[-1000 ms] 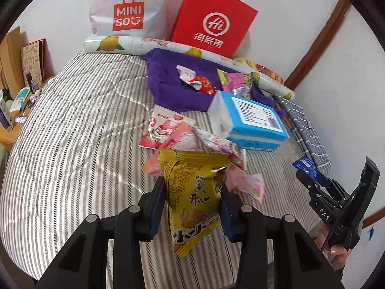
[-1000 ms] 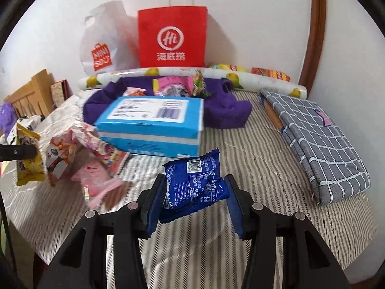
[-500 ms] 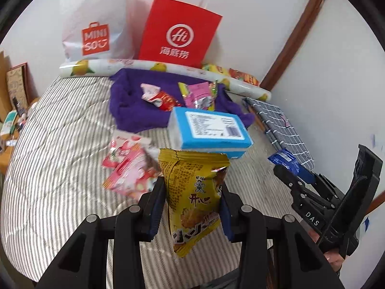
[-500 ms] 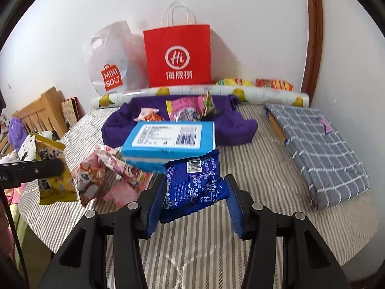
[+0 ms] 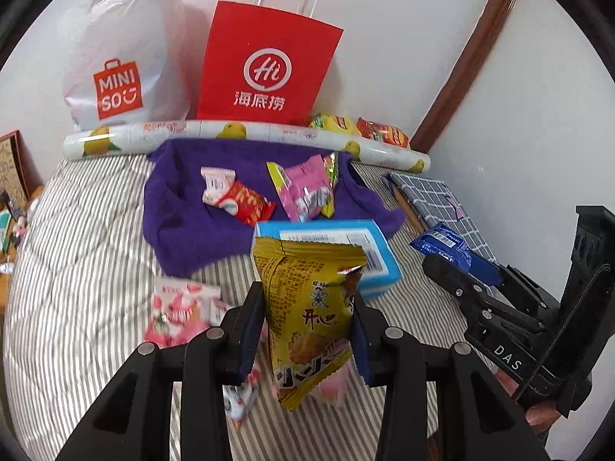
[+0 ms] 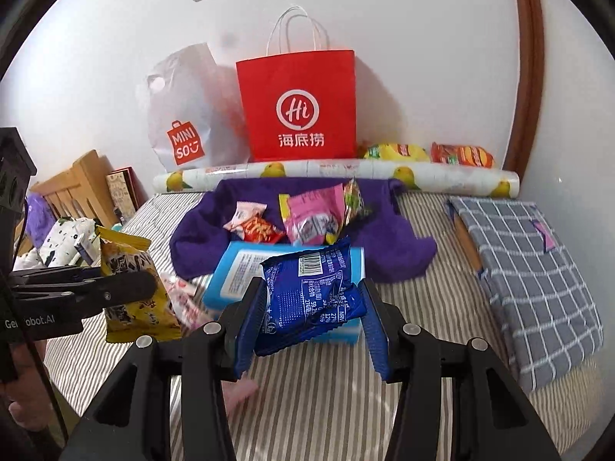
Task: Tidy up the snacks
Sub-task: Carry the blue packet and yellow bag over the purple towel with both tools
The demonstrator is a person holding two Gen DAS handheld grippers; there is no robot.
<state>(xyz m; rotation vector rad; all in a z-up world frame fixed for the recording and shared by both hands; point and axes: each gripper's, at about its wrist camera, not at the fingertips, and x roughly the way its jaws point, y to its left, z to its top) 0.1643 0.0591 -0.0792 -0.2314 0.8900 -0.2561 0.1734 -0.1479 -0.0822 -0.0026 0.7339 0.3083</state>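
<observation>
Your left gripper [image 5: 307, 330] is held above the striped grey-and-white bed cover [image 5: 80, 269], pointing toward the far wall, its jaws clamped on an upright yellow crinkled snack packet [image 5: 309, 307] that stands clear of the bedding. Your right gripper [image 6: 313, 315] is held beside it at about the same height, aimed the same way, jaws clenched on a dark blue foil snack packet [image 6: 311, 296] with its barcode facing up; that packet too is lifted off the bed. In the left view your right gripper shows at the right edge, well apart from the left one.

Below and ahead of both packets lies a light blue rectangular cardboard box [image 5: 369, 246] with a white label. Just beyond it a rumpled purple cloth [image 5: 180, 223] carries a red-and-white small sachet [image 5: 238, 199] and a pink plastic snack bag [image 5: 307, 192]. A pink-and-white strawberry-print packet [image 5: 180, 303] lies on the stripes to the left of your left gripper.

Against the wall stand a red paper carrier bag [image 6: 298, 107] with white handles and a white plastic shopping bag [image 6: 184, 123]; a lemon-print paper roll [image 6: 334, 173] lies in front of them. A folded grey checked cloth [image 6: 530, 265] rests at the right side of the bed.
</observation>
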